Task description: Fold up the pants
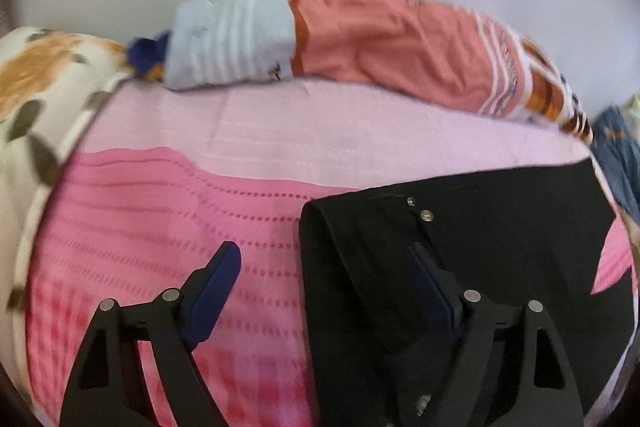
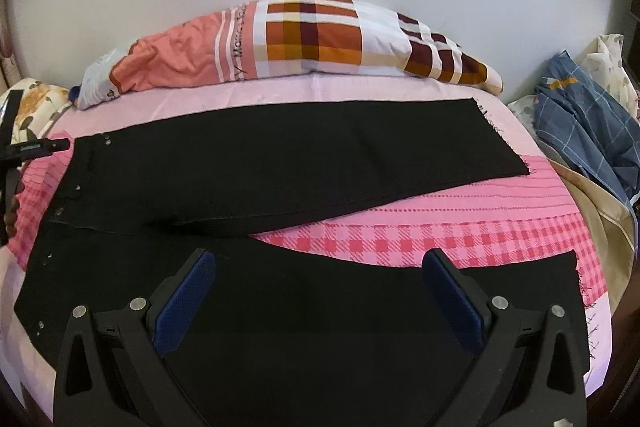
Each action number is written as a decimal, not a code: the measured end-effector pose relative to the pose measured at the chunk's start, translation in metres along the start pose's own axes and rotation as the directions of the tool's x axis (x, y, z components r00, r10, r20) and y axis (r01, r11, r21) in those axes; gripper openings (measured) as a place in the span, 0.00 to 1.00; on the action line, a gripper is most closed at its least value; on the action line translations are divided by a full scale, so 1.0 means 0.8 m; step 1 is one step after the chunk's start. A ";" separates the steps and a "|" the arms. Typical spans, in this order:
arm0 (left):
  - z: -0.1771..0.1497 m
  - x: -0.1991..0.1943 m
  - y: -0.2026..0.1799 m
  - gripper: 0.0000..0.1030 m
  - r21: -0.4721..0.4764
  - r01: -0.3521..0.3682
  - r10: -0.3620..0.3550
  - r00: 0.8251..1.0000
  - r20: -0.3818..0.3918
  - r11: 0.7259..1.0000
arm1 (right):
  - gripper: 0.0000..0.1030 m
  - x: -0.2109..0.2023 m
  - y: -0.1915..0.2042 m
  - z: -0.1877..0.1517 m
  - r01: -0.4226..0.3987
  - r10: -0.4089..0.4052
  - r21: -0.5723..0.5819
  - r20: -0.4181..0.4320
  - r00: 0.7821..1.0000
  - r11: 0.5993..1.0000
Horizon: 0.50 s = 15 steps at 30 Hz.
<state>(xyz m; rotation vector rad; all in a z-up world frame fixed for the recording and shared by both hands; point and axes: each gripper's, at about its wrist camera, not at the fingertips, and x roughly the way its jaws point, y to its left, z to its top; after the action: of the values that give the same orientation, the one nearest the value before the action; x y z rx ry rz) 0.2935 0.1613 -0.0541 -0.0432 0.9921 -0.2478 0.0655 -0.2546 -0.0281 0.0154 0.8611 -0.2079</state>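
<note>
Black pants (image 2: 280,163) lie flat on the pink bed cover, waistband at the left, both legs spread to the right in a V. My right gripper (image 2: 318,269) is open and empty, hovering over the near leg (image 2: 320,307). My left gripper (image 1: 324,267) is open and empty at the waistband end (image 1: 460,227); its right finger is over the black cloth, its left finger over the pink cover. The left gripper's body also shows at the left edge of the right wrist view (image 2: 36,147). Metal waist buttons (image 1: 426,214) show just ahead of it.
The pink checked cover (image 2: 440,227) lies on the bed. A long orange and plaid pillow (image 2: 312,39) lies along the wall. A floral pillow (image 1: 36,87) is at the left. Blue checked bedding (image 2: 580,131) is piled at the right edge.
</note>
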 end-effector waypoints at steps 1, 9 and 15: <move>0.006 0.014 0.003 0.80 0.012 0.014 -0.014 1.000 -0.020 1.000 | 1.00 0.005 0.001 0.001 0.003 -0.003 0.000 -0.013 1.000 1.000; 0.017 0.061 0.000 0.51 0.025 0.138 -0.135 0.986 -0.096 0.990 | 1.00 0.026 0.010 0.007 0.022 -0.023 -0.017 -0.047 0.999 1.000; 0.010 0.041 -0.023 0.19 0.025 0.080 -0.078 0.995 -0.056 0.997 | 1.00 0.035 0.009 0.011 0.004 -0.004 0.001 -0.060 0.998 1.000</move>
<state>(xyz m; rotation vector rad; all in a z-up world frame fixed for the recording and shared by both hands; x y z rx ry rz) 0.3137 0.1351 -0.0737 -0.0513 1.0430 -0.3363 0.0908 -0.2536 -0.0441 0.0205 0.9207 -0.2126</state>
